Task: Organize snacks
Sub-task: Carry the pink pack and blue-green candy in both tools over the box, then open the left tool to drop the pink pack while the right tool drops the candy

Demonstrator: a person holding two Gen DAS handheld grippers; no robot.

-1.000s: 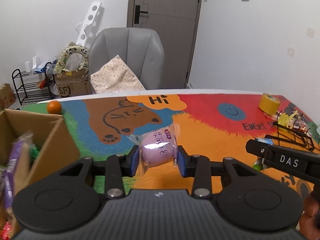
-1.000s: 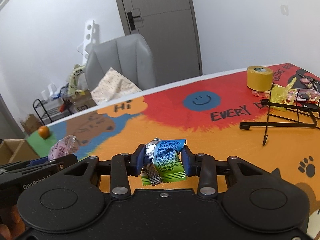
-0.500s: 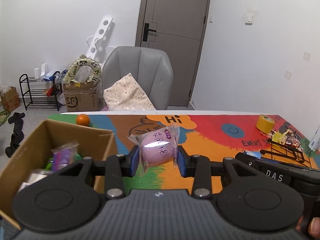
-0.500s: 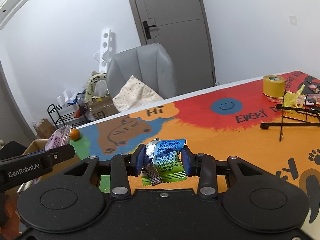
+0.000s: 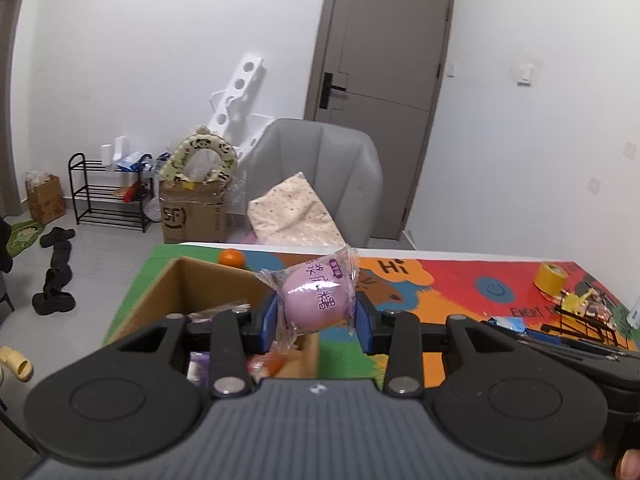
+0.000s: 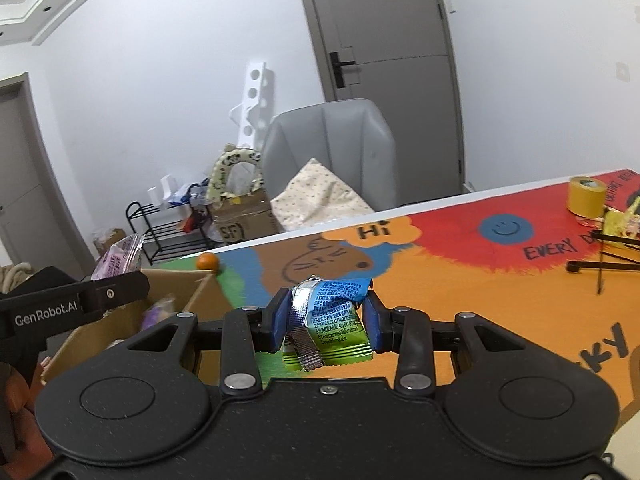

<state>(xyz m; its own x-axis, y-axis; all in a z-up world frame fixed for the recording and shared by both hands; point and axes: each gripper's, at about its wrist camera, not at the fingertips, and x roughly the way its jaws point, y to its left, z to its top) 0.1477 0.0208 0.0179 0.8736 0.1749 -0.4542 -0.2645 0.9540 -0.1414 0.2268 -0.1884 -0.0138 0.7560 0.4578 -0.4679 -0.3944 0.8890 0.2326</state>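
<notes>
Purple and soft-looking, the mochi packet (image 5: 318,304) sits pinched between the blue pads of the left gripper (image 5: 316,322), whose jaws are clenched on its plump middle. It hangs above the cardboard box (image 5: 176,292), over the box's right wall, with loose clear film sticking out above and below the pads. By the look of it the packet is light and squashy, so a firm squeeze could dent the filling; the slick film would likely slip if taken by its crimped ends, and the round body seems the safer place to hold.

To the right of the box, the right gripper (image 6: 326,320) has its jaws clamped on a green and blue snack packet (image 6: 332,318), crumpled, with a silver seam strip hanging down. This one looks flat, crinkly and nearly weightless (a grip across its width should do). It is held up over the counter just beside the box's near right corner.

Inside the box lie several other wrapped snacks, too blurred to name. Behind the box an orange (image 5: 231,258) rests on the counter (image 6: 460,280), which wears a bright cartoon mat. Well to the right of the box stand a roll of yellow tape (image 6: 586,196) and a black wire rack (image 6: 612,256). Beyond the box are a grey chair (image 5: 320,172) with a spotted cushion and a grey door (image 5: 380,100)
</notes>
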